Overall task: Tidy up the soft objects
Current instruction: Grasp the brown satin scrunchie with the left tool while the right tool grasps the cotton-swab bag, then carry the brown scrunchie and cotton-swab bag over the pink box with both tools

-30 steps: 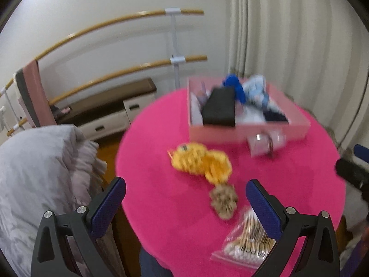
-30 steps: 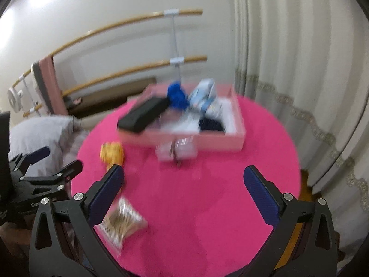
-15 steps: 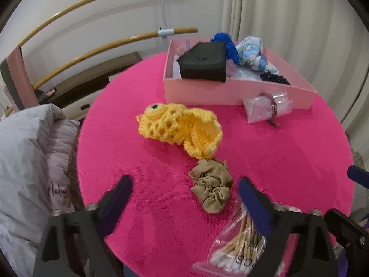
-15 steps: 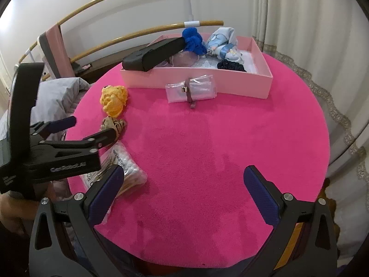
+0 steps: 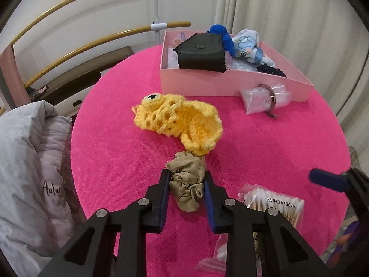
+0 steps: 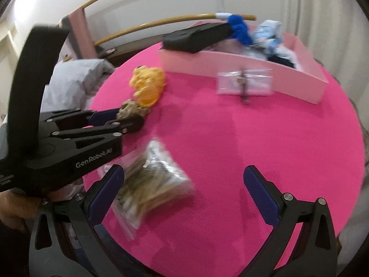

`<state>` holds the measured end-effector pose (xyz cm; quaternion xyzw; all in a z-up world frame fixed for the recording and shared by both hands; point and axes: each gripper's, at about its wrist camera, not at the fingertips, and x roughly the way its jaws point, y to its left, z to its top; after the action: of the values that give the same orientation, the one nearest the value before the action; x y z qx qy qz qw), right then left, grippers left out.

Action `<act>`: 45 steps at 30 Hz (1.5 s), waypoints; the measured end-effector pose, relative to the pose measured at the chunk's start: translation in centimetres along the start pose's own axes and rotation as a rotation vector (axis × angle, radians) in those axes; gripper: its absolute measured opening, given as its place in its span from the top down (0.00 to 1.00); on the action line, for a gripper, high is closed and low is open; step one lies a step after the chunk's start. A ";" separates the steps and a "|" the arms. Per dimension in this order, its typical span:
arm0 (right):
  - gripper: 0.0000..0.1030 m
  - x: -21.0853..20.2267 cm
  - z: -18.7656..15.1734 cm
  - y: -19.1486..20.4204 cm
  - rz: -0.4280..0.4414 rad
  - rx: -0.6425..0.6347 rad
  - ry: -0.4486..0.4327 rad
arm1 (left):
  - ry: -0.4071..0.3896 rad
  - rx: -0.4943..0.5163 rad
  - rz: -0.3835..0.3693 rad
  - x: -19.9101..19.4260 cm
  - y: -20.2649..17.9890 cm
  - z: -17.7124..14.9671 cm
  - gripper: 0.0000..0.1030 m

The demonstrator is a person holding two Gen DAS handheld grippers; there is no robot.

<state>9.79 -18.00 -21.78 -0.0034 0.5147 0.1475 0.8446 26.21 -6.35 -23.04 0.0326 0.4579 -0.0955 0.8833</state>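
My left gripper [image 5: 186, 180] is shut on a tan scrunchie [image 5: 188, 181] that lies on the pink round table [image 5: 115, 150]. The scrunchie also shows in the right wrist view [image 6: 131, 110], between the left gripper's fingers [image 6: 129, 118]. A yellow crocheted fish [image 5: 180, 122] lies just beyond it, touching it. My right gripper [image 6: 184, 182] is open and empty, above the table, with a bag of cotton swabs [image 6: 150, 184] beside its left finger. A pink box [image 5: 230, 85] at the far side holds a black pouch [image 5: 200, 53], a blue yarn toy [image 5: 221, 34] and a patterned cloth [image 5: 249, 46].
A small clear bag with a strap [image 5: 265, 99] leans on the box front. The swab bag [image 5: 272, 205] lies right of my left gripper. Grey bedding [image 5: 30, 161] is off the table's left edge. A curtain [image 5: 299, 11] hangs behind the box.
My left gripper moved forward and down and closed on the tan scrunchie. My right gripper swung left and lower toward the swab bag, staying open.
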 end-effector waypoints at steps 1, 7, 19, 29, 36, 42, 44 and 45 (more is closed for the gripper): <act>0.11 0.4 0.0 0.2 0.006 -0.010 0.011 | 0.000 0.001 0.000 -0.1 0.0 0.0 0.77; 0.53 0.4 0.0 1.0 0.068 -0.040 -0.002 | 0.001 0.008 -0.005 -1.0 -0.1 -0.6 0.77; 0.68 -1.1 0.1 -2.8 0.008 0.051 -0.032 | 0.006 0.025 -0.019 -1.7 -1.0 -0.8 0.77; 0.49 -0.4 -0.3 -1.7 0.034 0.043 0.004 | 0.018 0.049 -0.020 -1.6 -1.7 -1.5 0.77; 0.70 -1.6 -0.2 -2.3 0.016 0.054 -0.036 | 0.002 0.046 -0.041 -2.6 -1.7 -1.3 0.79; 0.72 -3.0 -0.1 -3.7 -0.008 0.095 -0.072 | -0.009 0.060 -0.054 -3.5 -2.3 -1.2 0.80; 0.72 -3.4 -0.1 -4.0 -0.016 0.105 -0.082 | -0.016 0.064 -0.057 -3.9 -2.4 -1.2 0.80; 0.72 -3.7 0.0 -4.3 -0.020 0.109 -0.088 | -0.019 0.065 -0.058 -4.0 -2.5 -1.1 0.80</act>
<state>9.28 -22.99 -19.19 0.0440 0.4844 0.1108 0.8667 22.54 -8.07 -20.34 0.0472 0.4468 -0.1361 0.8830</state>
